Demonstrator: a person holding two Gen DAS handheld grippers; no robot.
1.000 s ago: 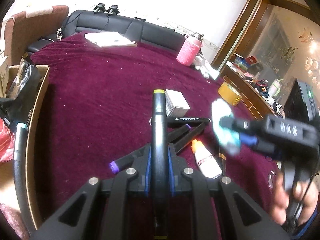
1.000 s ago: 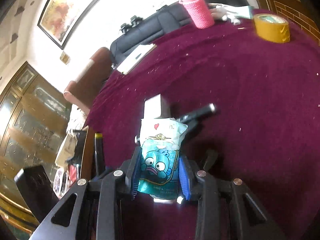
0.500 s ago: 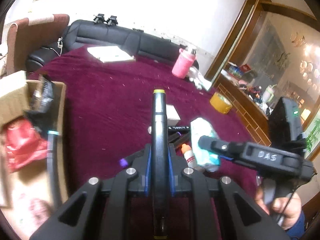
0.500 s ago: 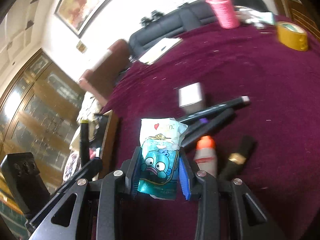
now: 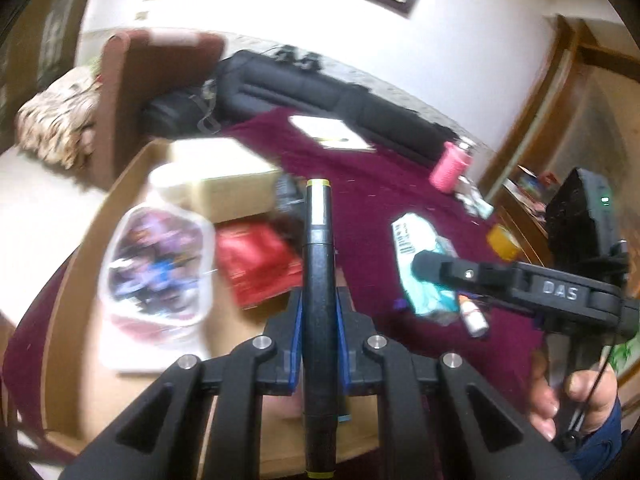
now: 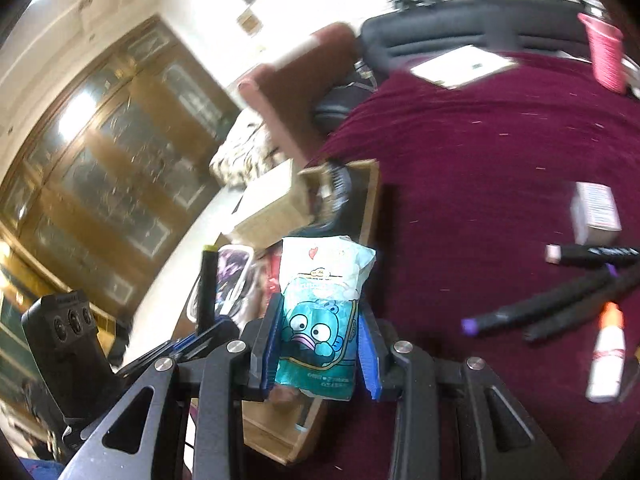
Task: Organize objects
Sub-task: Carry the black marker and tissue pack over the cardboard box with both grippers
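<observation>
Marker (image 5: 318,280), stiff, light and slick-barrelled, is clamped mid-length between the left gripper (image 5: 319,328) jaws, its tip projecting ahead over the cardboard box (image 5: 120,184). Tissue pack (image 6: 320,320), soft and crushable, is pinched across its lower half by the right gripper (image 6: 318,344) jaws; gentle pressure is judged sufficient.

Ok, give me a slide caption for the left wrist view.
Left gripper carries a black marker over the cardboard box.
</observation>
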